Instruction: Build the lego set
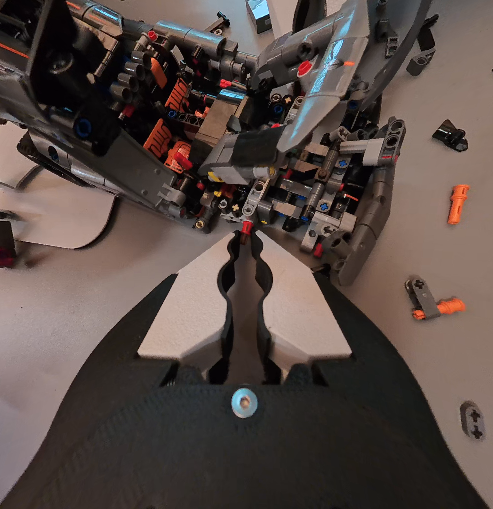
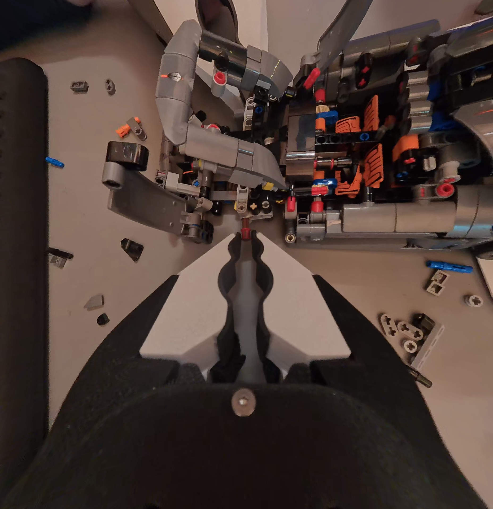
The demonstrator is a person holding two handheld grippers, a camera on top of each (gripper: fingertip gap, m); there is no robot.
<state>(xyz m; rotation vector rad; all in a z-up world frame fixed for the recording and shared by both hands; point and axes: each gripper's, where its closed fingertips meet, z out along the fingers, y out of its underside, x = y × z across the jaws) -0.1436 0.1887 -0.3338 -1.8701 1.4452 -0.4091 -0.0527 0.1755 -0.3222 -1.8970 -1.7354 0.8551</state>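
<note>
Lego model [image 1: 239,132], a large grey, black and orange car body, lies on the bench [image 1: 60,316] directly ahead of both pairs of my fingers, its open framework of beams and pins facing them. Judged from its bulk, it is heavy for plastic, stiff as a whole, yet liable to shed panels where only one or two pins hold them.

Left view. My left gripper [image 1: 244,236] is narrowed on a small red pin [image 1: 247,227], whose far end meets a light grey beam [image 1: 253,197] at the model's near edge. Left of the fingers, the long dark grey side panel [image 1: 135,162] slopes away. Right of them, loose parts lie apart on the bench: an orange pin [image 1: 457,203] and a grey connector with an orange pin [image 1: 430,301].

Right view. My right gripper [image 2: 245,233] is likewise closed to a narrow gap on a red pin [image 2: 245,230] just short of the model [image 2: 363,154]. Whether this is the same pin as in the other view I cannot tell. Left of the fingers a curved grey wheel-arch panel [image 2: 146,201] juts out; right of them rests a blue axle pin [image 2: 449,266].

Handling, in my judgement: the pin is light, hard and glossy, so it can twist between the tips; hold it on the collar, square to the hole. To steady the model, I would press on the framework beams, not the curved panels.
</note>
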